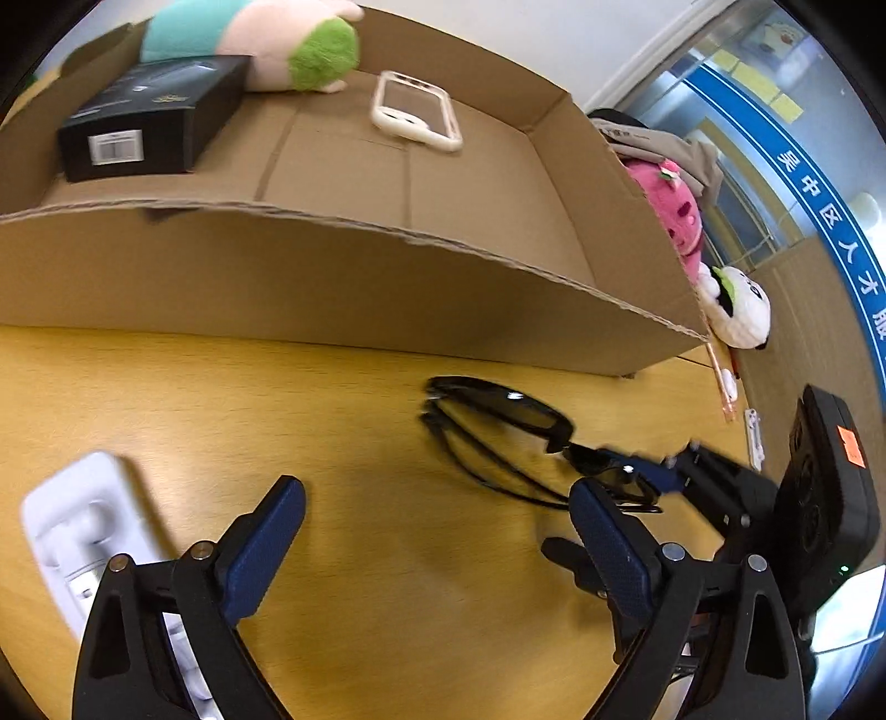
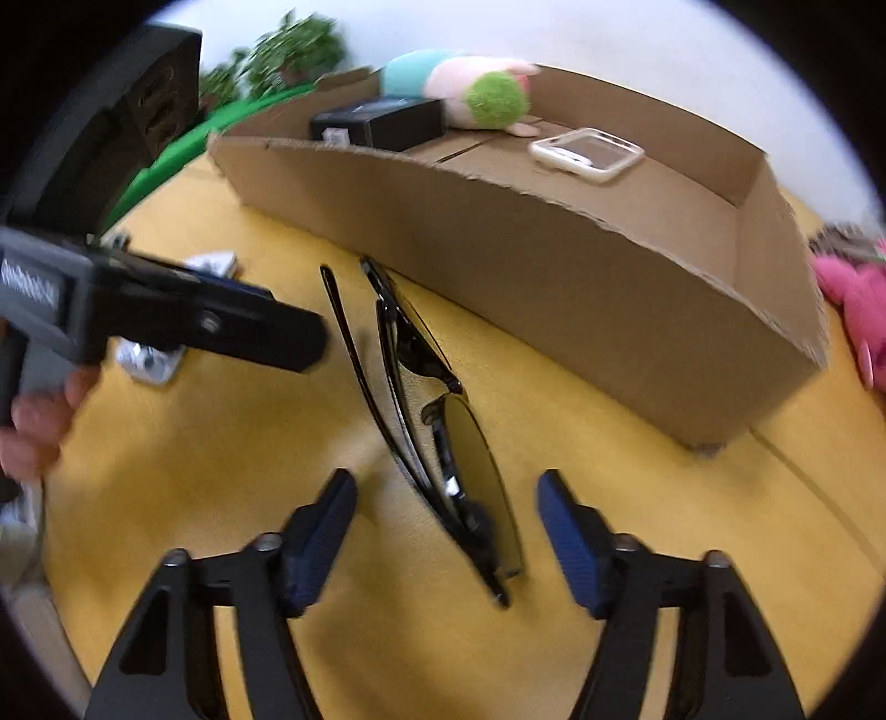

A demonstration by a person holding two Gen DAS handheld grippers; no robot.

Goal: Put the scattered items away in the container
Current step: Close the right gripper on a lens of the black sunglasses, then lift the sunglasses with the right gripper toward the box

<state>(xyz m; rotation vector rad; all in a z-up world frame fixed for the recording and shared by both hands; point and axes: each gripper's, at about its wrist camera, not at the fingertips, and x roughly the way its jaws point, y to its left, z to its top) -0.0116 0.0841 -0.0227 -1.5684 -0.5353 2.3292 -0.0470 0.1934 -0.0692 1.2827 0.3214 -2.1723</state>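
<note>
In the left wrist view, a white moulded tray (image 1: 83, 531) is being shown at the lower left of the frame, lying on the yellow table (image 1: 332, 399). The left gripper (image 1: 437, 526) is being held above bare tabletop at the bottom centre, its blue-padded fingers (image 1: 266, 548) spread wide with nothing between them. Across the upper half, the cardboard box (image 1: 332, 277) is being seen with a black box (image 1: 149, 127), a pastel plush toy (image 1: 266, 44) and a white phone case (image 1: 415, 111) lying inside. Just in front of the box wall, right of centre, the black sunglasses (image 1: 498, 426) are lying on the table. At the right edge, a pink plush (image 1: 675, 216) and a white plush (image 1: 736, 310) are being seen outside the box.

In the right wrist view, a hand (image 2: 33, 426) is being seen at the left edge, gripping the other gripper's handle. At the bottom centre, the right gripper (image 2: 446, 531) is being held around the near end of the sunglasses (image 2: 443, 432), its fingers (image 2: 321, 543) partly apart, one on each side, with the pads not touching the frame. The glasses are lying folded on the table (image 2: 221, 443), just beside the cardboard box (image 2: 554, 277) in the upper right.
</note>
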